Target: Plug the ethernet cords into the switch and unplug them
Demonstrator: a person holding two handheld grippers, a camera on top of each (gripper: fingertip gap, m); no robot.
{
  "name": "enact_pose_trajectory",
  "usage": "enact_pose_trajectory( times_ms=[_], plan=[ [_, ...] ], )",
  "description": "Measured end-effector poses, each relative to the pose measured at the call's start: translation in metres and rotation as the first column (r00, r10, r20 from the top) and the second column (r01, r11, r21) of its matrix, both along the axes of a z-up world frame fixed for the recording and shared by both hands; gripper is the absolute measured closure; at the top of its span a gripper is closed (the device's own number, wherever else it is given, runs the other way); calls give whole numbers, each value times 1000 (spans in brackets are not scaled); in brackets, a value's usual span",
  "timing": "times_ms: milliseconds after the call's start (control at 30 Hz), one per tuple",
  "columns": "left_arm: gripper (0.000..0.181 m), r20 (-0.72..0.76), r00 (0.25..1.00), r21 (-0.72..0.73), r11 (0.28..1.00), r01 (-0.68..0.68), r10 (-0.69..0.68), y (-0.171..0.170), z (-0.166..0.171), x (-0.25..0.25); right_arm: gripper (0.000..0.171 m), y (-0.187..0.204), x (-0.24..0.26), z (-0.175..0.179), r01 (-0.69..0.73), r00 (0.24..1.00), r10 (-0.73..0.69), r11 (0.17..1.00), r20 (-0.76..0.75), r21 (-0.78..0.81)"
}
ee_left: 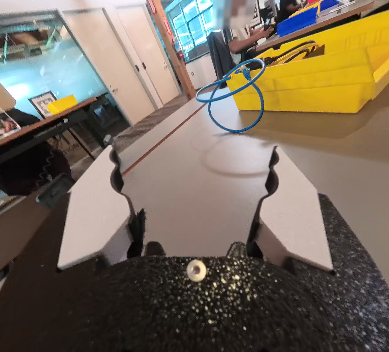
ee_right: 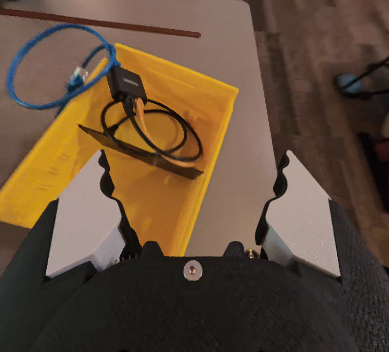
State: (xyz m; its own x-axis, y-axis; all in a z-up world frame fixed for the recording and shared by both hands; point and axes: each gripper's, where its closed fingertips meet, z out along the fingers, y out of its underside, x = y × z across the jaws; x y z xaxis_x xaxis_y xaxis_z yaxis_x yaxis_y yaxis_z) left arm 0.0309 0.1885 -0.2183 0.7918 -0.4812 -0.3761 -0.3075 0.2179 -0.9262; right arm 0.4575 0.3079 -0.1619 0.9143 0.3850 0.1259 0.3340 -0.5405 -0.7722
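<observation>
Both hand-held grippers empty, jaws spread wide: left hand-held gripper low over the bare grey table, right hand-held gripper hanging above the yellow bin.

Black switch standing in the far corner of the bin, behind the dark divider. Black cord and yellow cord seemingly plugged into its near face, coiled on the bin floor. Blue ethernet cord looped over the bin's far wall onto the table, one clear-tipped plug dangling free just outside the wall.

Likely step: pinching that free blue plug and seating it. Best done by:
- gripping the boot behind the clip, not the loose cable
- steadying the switch with the other hand-held gripper, since a light box would slide under a push
- lining the plug square to the port before pressing

Hard to make out:
- free ports on the switch, and the blue cord's other end, hidden behind it
- clip orientation on the plug, lost to blur
- switch barely showing in the left wrist view, behind the bin wall
</observation>
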Motion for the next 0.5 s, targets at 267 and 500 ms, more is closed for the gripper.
enact_pose_trajectory(
  times_ms=[267,500],
  plan=[
    [23,45,983,-335,930,-153,178,-55,21,-18,26,-58,27,-89,146,986,-138,985,94,-91],
    [38,-472,696,-509,478,-716,541,-141,-12,-172,69,-67,36,-124,192,979,-172,958,110,-213]
  ],
)
